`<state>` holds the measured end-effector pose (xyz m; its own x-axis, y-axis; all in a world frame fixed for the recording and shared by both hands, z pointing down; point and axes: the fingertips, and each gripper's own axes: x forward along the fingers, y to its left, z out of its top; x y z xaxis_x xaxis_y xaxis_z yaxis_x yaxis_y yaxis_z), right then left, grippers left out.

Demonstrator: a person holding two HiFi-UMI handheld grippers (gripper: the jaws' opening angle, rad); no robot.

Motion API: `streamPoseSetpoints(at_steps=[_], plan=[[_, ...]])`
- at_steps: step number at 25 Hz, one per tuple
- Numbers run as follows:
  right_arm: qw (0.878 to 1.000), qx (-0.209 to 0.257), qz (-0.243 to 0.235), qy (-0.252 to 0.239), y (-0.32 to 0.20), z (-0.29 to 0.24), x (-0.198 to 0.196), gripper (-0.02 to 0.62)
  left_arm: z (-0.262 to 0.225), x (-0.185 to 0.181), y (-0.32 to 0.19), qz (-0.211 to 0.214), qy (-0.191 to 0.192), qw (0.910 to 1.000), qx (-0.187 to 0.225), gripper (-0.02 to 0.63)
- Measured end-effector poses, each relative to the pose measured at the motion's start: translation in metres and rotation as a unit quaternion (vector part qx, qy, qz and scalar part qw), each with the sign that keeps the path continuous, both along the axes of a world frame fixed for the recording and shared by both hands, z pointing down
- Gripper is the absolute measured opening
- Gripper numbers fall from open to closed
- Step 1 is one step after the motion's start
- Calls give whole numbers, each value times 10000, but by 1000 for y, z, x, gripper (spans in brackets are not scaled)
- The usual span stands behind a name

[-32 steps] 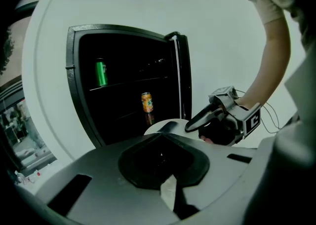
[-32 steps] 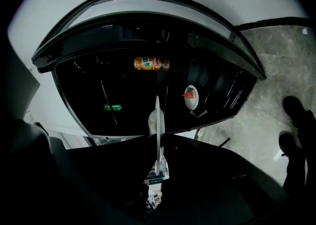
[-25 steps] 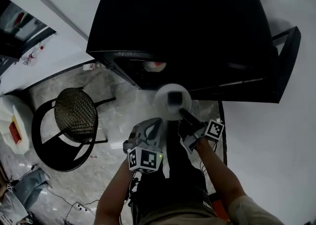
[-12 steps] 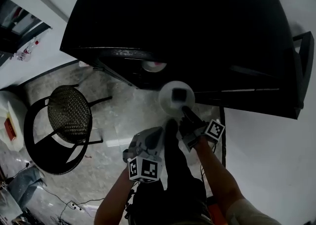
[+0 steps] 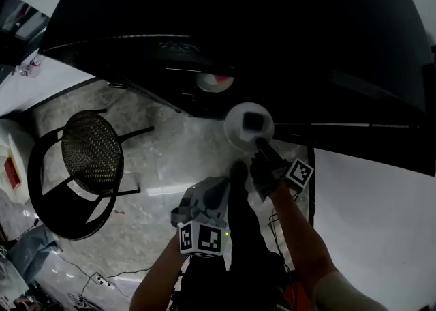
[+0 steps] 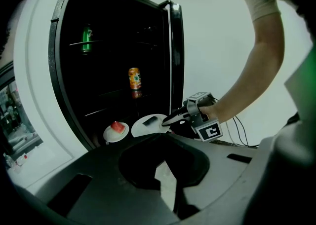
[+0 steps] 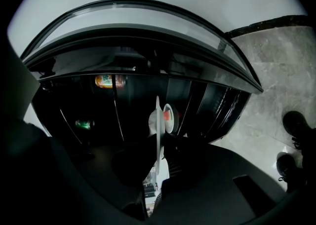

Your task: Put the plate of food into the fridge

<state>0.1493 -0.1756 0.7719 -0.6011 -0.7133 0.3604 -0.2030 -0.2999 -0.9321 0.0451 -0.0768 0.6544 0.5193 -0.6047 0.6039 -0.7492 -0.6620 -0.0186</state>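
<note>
Before the fridge (image 5: 272, 37), fingers of right gripper (image 5: 259, 143) clamped on plate (image 5: 236, 132) rim, left gripper (image 5: 220, 185) fingers together, empty

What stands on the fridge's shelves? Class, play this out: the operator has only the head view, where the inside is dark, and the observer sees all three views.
Observer: In the left gripper view, a green can stands high up in the fridge.
Operator: Is there anything lower down?
Observer: Yes. An orange can stands a level below the green one, above the plate with red food.
</note>
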Motion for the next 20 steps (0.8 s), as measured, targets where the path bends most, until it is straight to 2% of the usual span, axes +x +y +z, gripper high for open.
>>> streamPoseSetpoints(at_steps=[10, 20], plan=[[9996, 54, 277, -41, -19, 32, -5, 38, 28, -8, 10, -145, 3, 9999, -90, 11], [9989, -18, 463, 100, -30, 59, 7, 38, 50, -4, 8, -167, 15, 9999, -42, 11]])
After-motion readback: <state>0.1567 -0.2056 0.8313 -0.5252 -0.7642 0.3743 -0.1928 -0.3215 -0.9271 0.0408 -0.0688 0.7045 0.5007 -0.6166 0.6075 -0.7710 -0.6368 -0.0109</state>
